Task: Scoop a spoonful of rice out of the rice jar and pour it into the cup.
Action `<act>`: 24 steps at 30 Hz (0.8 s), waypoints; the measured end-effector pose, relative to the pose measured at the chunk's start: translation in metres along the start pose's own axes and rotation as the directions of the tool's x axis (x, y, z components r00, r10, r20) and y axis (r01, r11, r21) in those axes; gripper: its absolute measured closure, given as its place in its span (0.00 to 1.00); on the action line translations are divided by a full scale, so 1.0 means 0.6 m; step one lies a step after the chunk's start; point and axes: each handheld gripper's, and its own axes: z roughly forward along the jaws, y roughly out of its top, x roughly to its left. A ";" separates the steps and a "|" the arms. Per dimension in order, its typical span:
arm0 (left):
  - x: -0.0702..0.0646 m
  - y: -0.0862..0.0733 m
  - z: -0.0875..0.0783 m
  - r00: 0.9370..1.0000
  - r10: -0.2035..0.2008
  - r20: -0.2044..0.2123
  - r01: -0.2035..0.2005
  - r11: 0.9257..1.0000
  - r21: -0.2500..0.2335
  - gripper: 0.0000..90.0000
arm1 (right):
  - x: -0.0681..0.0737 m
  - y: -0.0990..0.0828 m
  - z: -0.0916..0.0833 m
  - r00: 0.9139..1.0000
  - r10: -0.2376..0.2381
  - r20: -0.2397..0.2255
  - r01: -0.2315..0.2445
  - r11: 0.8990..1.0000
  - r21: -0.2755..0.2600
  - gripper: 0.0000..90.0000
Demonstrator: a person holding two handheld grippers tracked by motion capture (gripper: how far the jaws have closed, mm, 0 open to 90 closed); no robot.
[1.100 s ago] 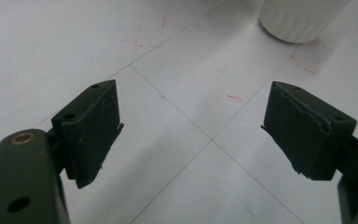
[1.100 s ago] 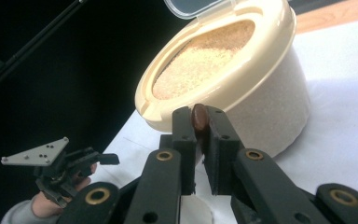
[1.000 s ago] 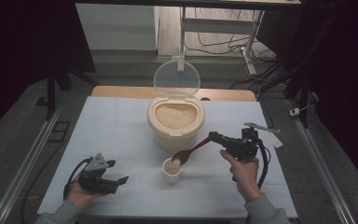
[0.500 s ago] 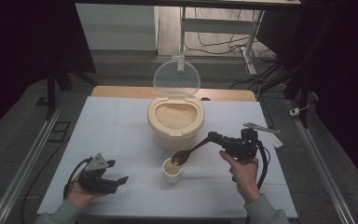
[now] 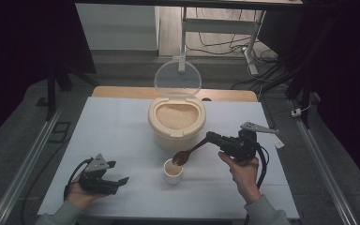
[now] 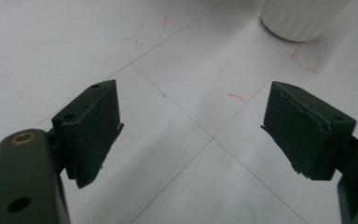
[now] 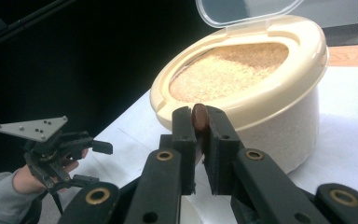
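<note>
1. Brown wooden spoon [image 5: 191, 152] is what we hold, its handle clamped between the closed jaws of our right gripper [image 5: 214, 138]; its bowl hangs over the small white cup [image 5: 173, 171], and a tilt too quick may scatter grain onto the table [image 5: 117, 126]
2. The grip is on the handle's very end, so we judge the spoon could swivel
3. Our left gripper [image 5: 117, 183] rests on the table, jaws spread and empty, well apart from the cup; unsteadied, a nudge could tip it
4. The cream rice container [image 5: 176, 123] stands open just behind, within reach of a careless swing
</note>
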 end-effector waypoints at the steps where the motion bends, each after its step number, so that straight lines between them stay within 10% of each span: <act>1: 0.000 0.000 0.000 1.000 0.001 0.000 -0.001 1.000 0.000 0.20 | 0.001 0.000 0.000 1.000 -0.005 -0.005 0.005 1.000 0.000 0.92; 24: 0.001 0.001 0.002 1.000 0.001 0.000 -0.001 1.000 0.004 0.20 | -0.033 0.007 -0.067 0.997 0.049 -0.064 -0.056 0.992 -0.116 0.92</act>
